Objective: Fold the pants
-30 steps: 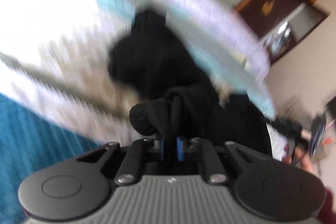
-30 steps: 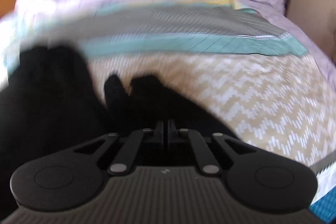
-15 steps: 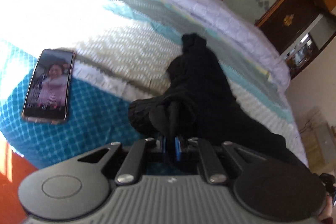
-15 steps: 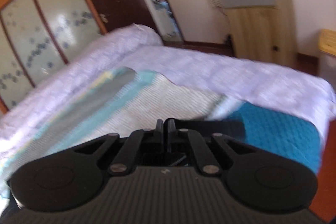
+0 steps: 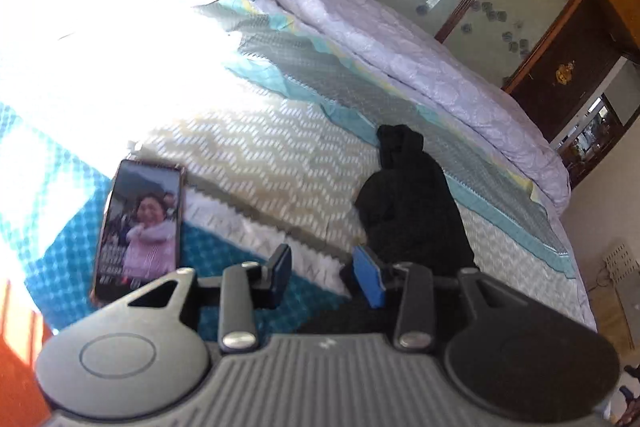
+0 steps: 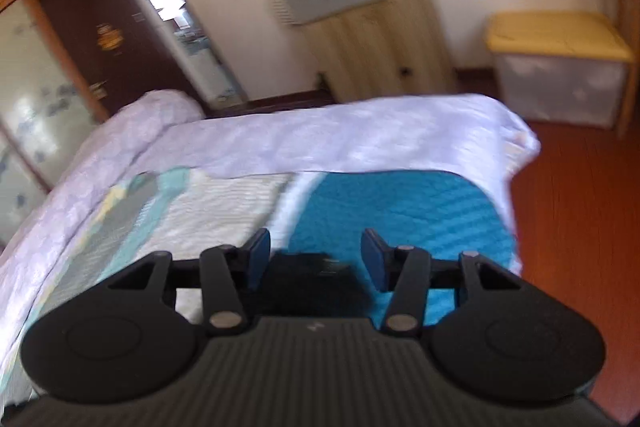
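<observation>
The black pants (image 5: 408,203) lie bunched in a long strip on the patterned bedspread (image 5: 256,155), reaching away toward the lilac quilt. My left gripper (image 5: 326,277) hovers over the near end of the pants with its jaws opening; no cloth sits between its blue pads. In the right wrist view a dark piece of the pants (image 6: 312,279) shows low between and below the fingers of my right gripper (image 6: 316,259), whose jaws are also opening and not pressing on it. That gripper points toward the bed's corner.
A phone (image 5: 140,227) with a lit screen lies on the teal blanket (image 5: 224,251) left of my left gripper. A rolled lilac quilt (image 5: 400,55) runs along the far side. Beyond the bed corner stand a wooden cabinet (image 6: 368,23) and a yellow-lidded bin (image 6: 560,67) on the red floor.
Both grippers were shut on the black pants and now stand apart with the cloth released. The right gripper swung from the bed's middle to face the bed corner and room.
</observation>
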The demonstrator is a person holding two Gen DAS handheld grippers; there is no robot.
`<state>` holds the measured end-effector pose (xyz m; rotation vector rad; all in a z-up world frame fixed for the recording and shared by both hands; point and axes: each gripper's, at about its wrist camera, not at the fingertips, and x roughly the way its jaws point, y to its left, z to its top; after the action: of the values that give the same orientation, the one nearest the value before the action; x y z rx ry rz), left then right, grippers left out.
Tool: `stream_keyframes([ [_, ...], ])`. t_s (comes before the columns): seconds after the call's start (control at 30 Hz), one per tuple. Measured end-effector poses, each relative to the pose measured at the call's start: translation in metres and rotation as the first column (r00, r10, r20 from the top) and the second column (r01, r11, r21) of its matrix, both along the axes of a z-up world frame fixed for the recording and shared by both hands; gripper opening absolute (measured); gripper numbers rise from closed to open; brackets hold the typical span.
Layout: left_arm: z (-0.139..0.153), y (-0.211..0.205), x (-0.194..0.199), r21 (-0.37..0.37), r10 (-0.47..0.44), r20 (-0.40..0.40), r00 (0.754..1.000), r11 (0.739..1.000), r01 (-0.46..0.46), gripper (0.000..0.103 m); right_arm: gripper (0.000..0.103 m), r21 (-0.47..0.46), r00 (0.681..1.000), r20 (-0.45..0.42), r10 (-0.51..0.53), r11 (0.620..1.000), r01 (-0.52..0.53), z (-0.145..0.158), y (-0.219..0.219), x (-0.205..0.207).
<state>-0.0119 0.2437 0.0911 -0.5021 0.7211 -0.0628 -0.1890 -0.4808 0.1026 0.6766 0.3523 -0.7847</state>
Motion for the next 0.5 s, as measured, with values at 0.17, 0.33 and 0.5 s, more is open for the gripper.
stream_keyframes([
  [0.17, -0.028, -0.048, 0.094, 0.008, -0.079, 0.008, 0.997, 0.997, 0.079, 0.047, 0.054, 0.031, 0.907, -0.019, 0.420, 0.907, -0.419, 0.017, 0.062, 0.100],
  [0.33, -0.084, -0.119, 0.142, -0.026, -0.175, -0.068, 0.982, 0.985, 0.173, 0.047, 0.053, 0.050, 0.633, -0.133, 0.762, 0.643, -0.764, 0.017, 0.163, 0.231],
  [0.5, -0.111, -0.136, 0.123, 0.014, -0.195, -0.021, 0.981, 0.981, 0.195, 0.037, 0.060, 0.078, 0.459, -0.205, 0.865, 0.481, -0.873, 0.001, 0.247, 0.352],
])
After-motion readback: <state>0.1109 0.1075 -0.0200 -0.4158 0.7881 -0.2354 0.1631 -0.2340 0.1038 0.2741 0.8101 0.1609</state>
